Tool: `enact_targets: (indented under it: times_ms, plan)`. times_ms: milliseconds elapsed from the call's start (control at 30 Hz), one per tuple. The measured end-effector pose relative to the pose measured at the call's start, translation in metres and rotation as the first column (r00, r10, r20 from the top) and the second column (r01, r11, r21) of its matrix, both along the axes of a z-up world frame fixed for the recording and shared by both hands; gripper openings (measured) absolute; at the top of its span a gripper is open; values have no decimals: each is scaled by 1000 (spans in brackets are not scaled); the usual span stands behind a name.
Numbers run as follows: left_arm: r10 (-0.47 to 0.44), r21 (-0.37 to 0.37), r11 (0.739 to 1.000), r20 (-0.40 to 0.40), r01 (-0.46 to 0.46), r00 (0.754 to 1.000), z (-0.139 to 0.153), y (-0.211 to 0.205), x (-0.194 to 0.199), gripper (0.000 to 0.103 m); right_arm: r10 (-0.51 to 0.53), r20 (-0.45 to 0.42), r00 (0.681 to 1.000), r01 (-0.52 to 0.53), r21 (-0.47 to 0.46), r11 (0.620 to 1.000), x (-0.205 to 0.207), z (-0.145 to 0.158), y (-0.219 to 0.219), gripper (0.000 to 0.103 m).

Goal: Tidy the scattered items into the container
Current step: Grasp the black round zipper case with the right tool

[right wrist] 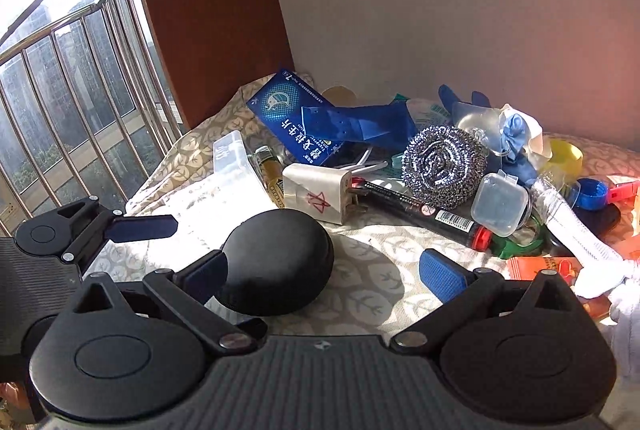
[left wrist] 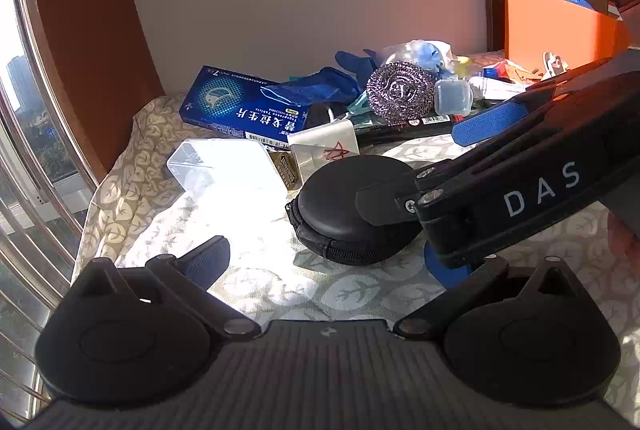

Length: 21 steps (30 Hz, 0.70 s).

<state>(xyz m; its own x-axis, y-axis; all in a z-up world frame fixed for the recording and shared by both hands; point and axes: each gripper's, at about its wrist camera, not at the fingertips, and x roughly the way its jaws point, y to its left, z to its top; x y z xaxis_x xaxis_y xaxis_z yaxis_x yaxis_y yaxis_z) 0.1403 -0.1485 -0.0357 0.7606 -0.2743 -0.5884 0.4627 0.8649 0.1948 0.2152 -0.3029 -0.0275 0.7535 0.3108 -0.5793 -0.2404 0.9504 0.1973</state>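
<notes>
Black zip case (right wrist: 278,260) sits at the front of the leaf-print cloth (left wrist: 360,294), with the right tool (right wrist: 324,272) closing in on it.

Both tools stand spread and hold nothing; the left tool (left wrist: 326,266) hovers just beside the case. The right tool's left finger is against the case's edge, so the grasp looks about to begin. Next it must straddle the case, pinch, then carry it to the orange box (left wrist: 556,26) well behind the clutter.
</notes>
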Motion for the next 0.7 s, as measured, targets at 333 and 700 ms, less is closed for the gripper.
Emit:
enact_targets:
  times_ms: [333, 700]
  plan:
    - [38, 44, 998, 25, -40, 999, -8, -10, 13, 103, 72, -1, 997, -72, 32, 997, 13, -1, 5, 100]
    - [15, -40, 999, 20, -14, 1000, -1, -1, 12, 78, 165, 44, 985, -168, 49, 985, 6, 3, 13, 56]
